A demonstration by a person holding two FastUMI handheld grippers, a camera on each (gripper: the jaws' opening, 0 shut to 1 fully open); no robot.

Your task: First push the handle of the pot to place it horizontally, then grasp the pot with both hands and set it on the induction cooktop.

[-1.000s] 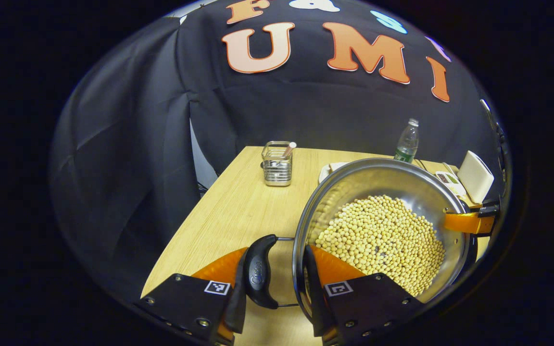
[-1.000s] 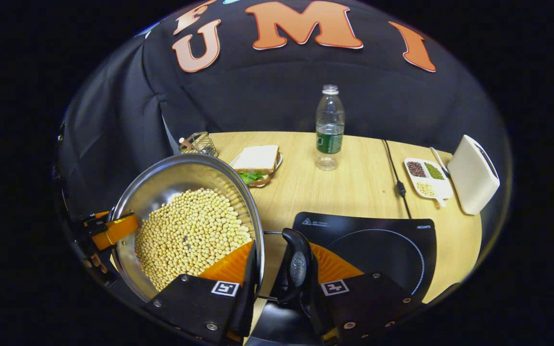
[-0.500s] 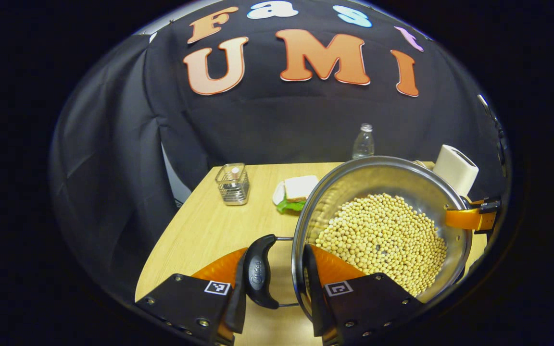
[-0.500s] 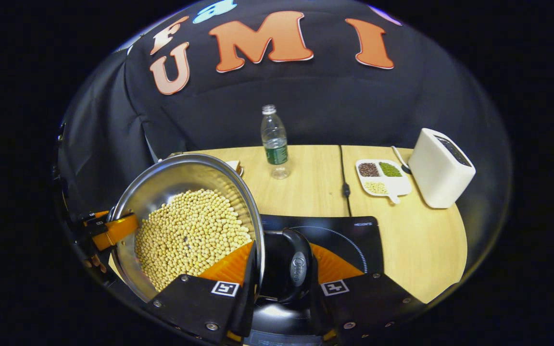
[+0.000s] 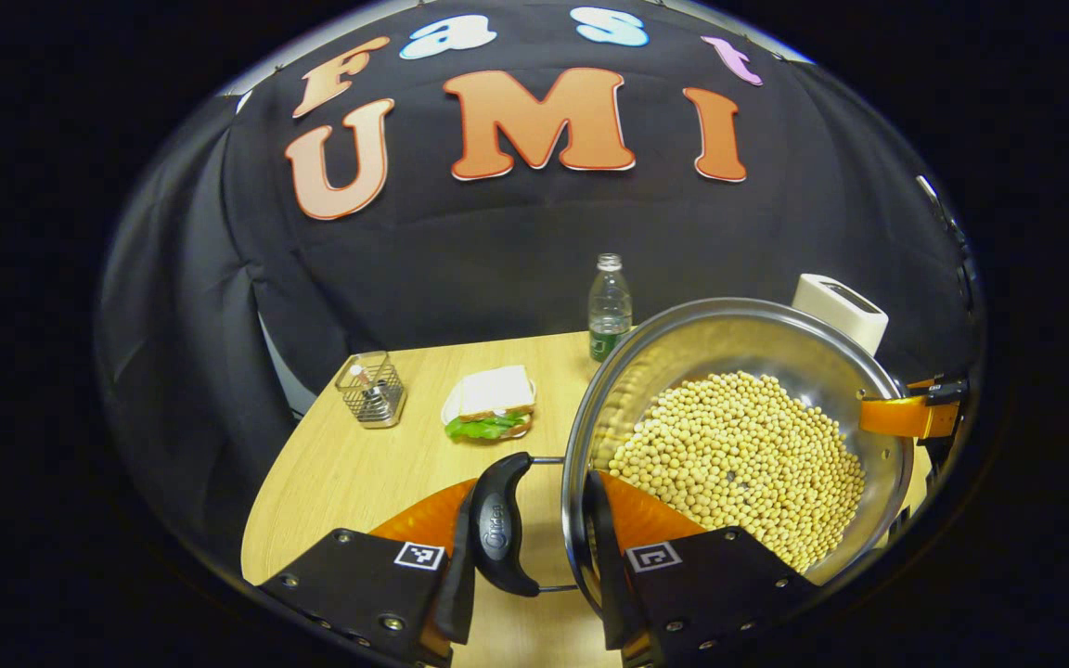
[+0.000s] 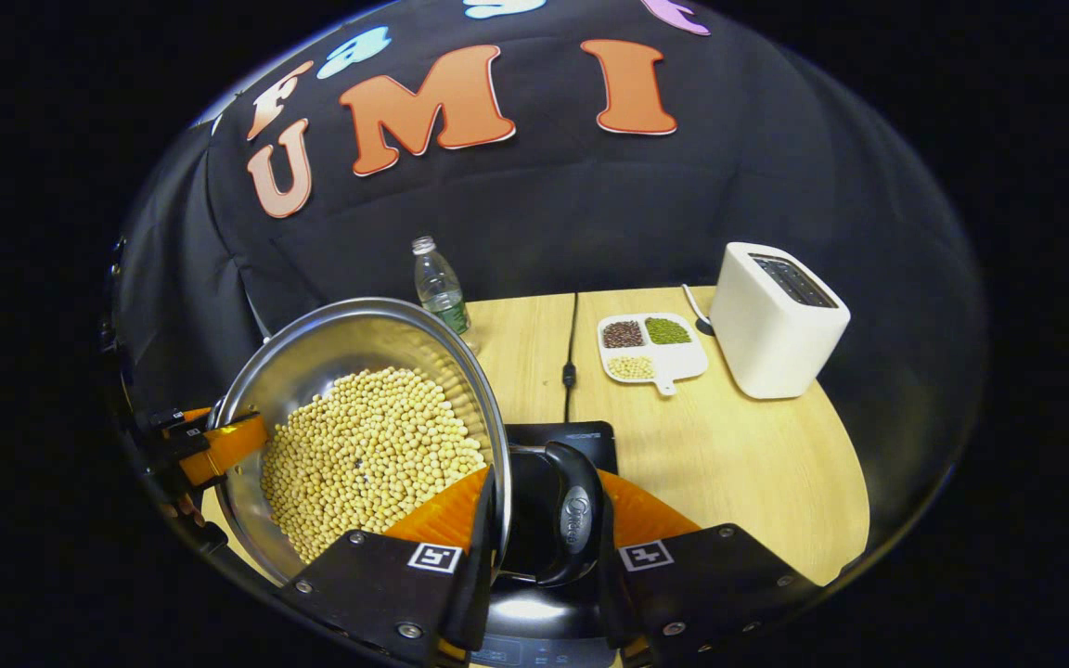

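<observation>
A steel pot (image 5: 739, 343) full of pale yellow beans (image 5: 739, 459) hangs between both grippers above the table. In the left gripper view my left gripper (image 5: 532, 540) is shut across the pot's rim and its black side handle (image 5: 497, 533). The orange finger of the right gripper (image 5: 906, 416) shows at the far rim. In the right gripper view my right gripper (image 6: 544, 543) is shut on the pot's (image 6: 349, 339) other black handle (image 6: 574, 520). The black induction cooktop (image 6: 567, 434) lies directly under that handle and the pot's edge. The left gripper (image 6: 219, 443) is at the far rim.
On the wooden table (image 6: 757, 464) stand a white toaster (image 6: 776, 320), a divided tray of beans (image 6: 650, 343), a water bottle (image 6: 437, 283) and a black cable (image 6: 572, 362). A sandwich plate (image 5: 490, 408) and wire basket (image 5: 371, 390) sit on the left side.
Both grippers have carried the pot to the right, still shut on its handles. The cooktop has slid from beside the pot to beneath it in the right gripper view.
</observation>
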